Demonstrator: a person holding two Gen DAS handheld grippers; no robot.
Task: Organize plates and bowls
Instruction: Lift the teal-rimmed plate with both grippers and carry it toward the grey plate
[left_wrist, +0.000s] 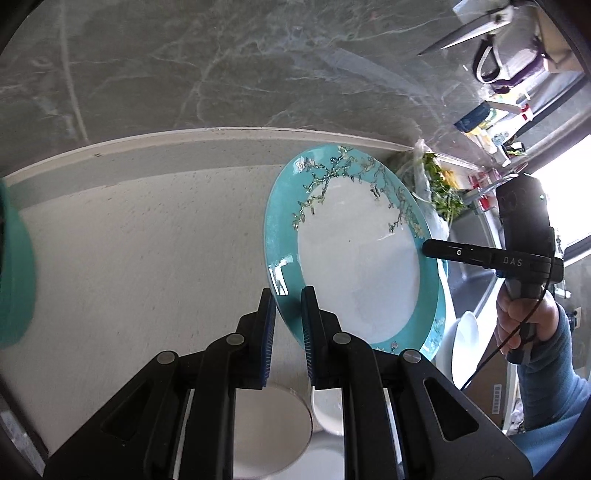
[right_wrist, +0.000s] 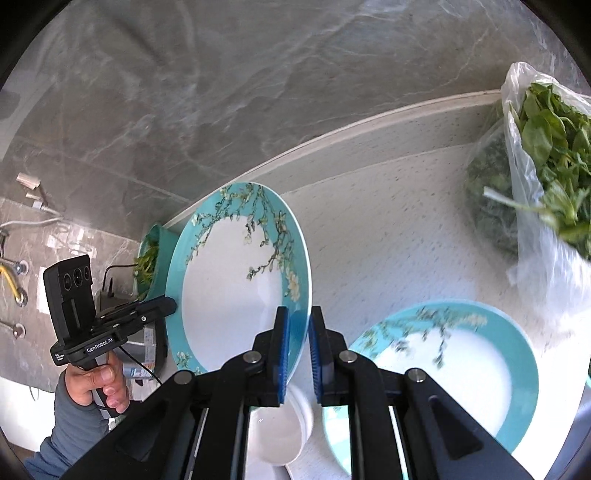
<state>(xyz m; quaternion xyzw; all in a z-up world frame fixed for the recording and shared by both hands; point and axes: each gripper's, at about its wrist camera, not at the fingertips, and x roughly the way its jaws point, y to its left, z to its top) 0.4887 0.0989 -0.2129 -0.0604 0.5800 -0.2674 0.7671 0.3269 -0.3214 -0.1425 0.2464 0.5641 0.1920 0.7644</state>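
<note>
Two grippers clamp one teal-rimmed plate between them, tilted on edge above a pale speckled surface. The left gripper has its blue-padded fingers closed on the plate's near rim; the right gripper pinches the opposite rim, its fingers likewise pressed to the teal band. From the left wrist view, the right gripper's black tip meets the plate's far edge, a hand in a blue sleeve gripping its handle. A second blossom-patterned plate lies flat on the surface below the right gripper, with a white bowl just beside it. A plastic bag of leafy greens stands near the grey marbled wall. A teal bowl of greens sits behind the raised plate.
</note>
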